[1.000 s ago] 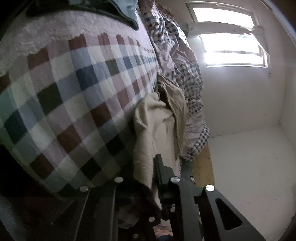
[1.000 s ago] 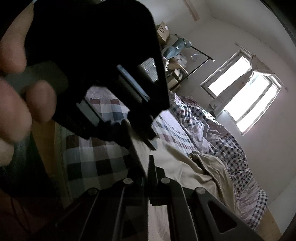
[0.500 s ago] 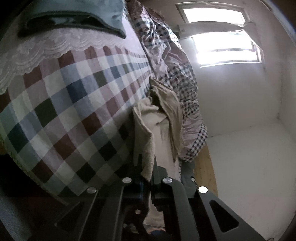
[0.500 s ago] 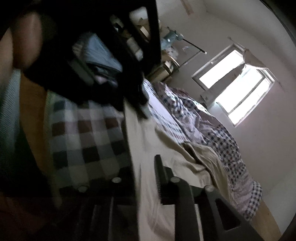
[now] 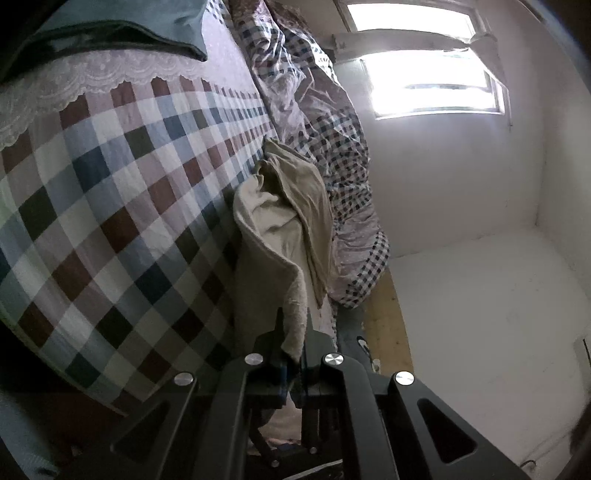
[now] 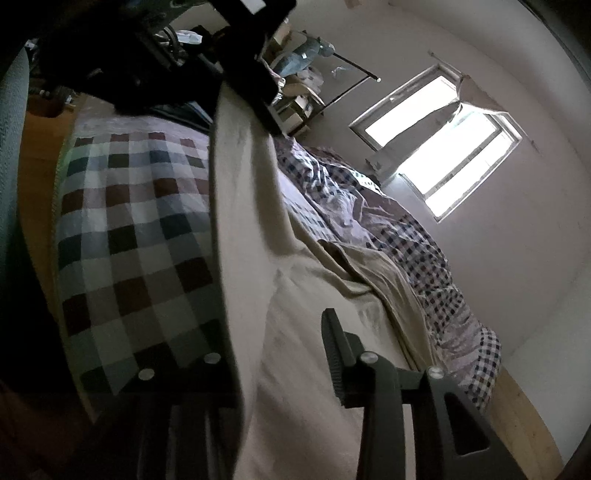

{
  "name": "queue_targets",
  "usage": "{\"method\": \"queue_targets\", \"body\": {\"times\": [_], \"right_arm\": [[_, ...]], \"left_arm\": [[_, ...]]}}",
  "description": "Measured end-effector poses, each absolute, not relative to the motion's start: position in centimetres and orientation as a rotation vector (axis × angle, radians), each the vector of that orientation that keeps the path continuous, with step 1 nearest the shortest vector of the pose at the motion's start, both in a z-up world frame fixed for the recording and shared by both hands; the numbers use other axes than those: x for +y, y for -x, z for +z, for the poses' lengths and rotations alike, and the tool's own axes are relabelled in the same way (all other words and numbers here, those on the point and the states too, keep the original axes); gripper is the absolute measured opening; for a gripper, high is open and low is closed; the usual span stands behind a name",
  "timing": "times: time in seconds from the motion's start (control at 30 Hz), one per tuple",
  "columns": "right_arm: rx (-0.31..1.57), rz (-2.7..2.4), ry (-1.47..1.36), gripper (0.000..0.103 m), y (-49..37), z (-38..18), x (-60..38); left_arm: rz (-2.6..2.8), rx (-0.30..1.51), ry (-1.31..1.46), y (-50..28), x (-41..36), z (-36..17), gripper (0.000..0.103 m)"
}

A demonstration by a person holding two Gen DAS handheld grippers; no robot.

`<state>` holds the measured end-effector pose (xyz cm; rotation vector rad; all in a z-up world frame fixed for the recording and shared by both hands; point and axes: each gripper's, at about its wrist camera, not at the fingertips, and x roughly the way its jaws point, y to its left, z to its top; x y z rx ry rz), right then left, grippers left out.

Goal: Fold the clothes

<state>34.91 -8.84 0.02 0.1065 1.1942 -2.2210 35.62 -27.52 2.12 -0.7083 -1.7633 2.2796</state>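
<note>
A beige garment (image 5: 273, 236) lies crumpled on the checked bed sheet (image 5: 110, 206). In the left wrist view my left gripper (image 5: 293, 343) is shut on a corner of it, and the cloth rises from the bed into the jaws. In the right wrist view the same beige garment (image 6: 314, 295) spreads over the bed, and a taut fold (image 6: 240, 206) runs up to the dark left gripper (image 6: 236, 55) at the top. My right gripper (image 6: 280, 332) is opening. The fold hangs between its jaws and hides the left finger, while the right finger (image 6: 332, 350) stands apart from the cloth.
A rumpled small-check duvet (image 5: 332, 155) is piled along the far side of the bed. A teal pillow (image 5: 122, 22) and lace trim (image 5: 74, 81) lie at the head. White wall, bright window (image 5: 428, 85) and wooden floor (image 5: 384, 317) are beyond; a cluttered rack (image 6: 306, 62) stands by the wall.
My left gripper shut on the garment's corner and lifted it. My right gripper went from shut to open, letting the cloth go, and the left gripper drew up and away in its view.
</note>
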Motion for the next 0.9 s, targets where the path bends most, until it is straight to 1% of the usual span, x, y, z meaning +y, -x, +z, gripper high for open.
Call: {"method": "queue_targets", "body": {"times": [0.23,0.47,0.7,0.9], "right_arm": [[1.224,-2.225,-0.116,0.038,-35.2,-1.1,-8.4],[1.352,-2.254,-0.143,0.038,-33.0,-2.6,-5.6],[1.489,-2.331,-0.189,0.038,-30.4,-2.9,2.5],[1.605,-2.413,-0.298,0.038,-27.1,-2.8,9.7]], "left_arm": [[2.396,-1.675,0.669,-37.0,-28.0,5.6,0.002],[2.42,-1.64,0.671,-36.7,-27.9,7.3,0.002],[2.424,-1.677,0.689,-36.2,-28.6,7.1,0.002],[2.435,-1.688,0.706,-35.7,-29.2,7.1,0.002]]}}
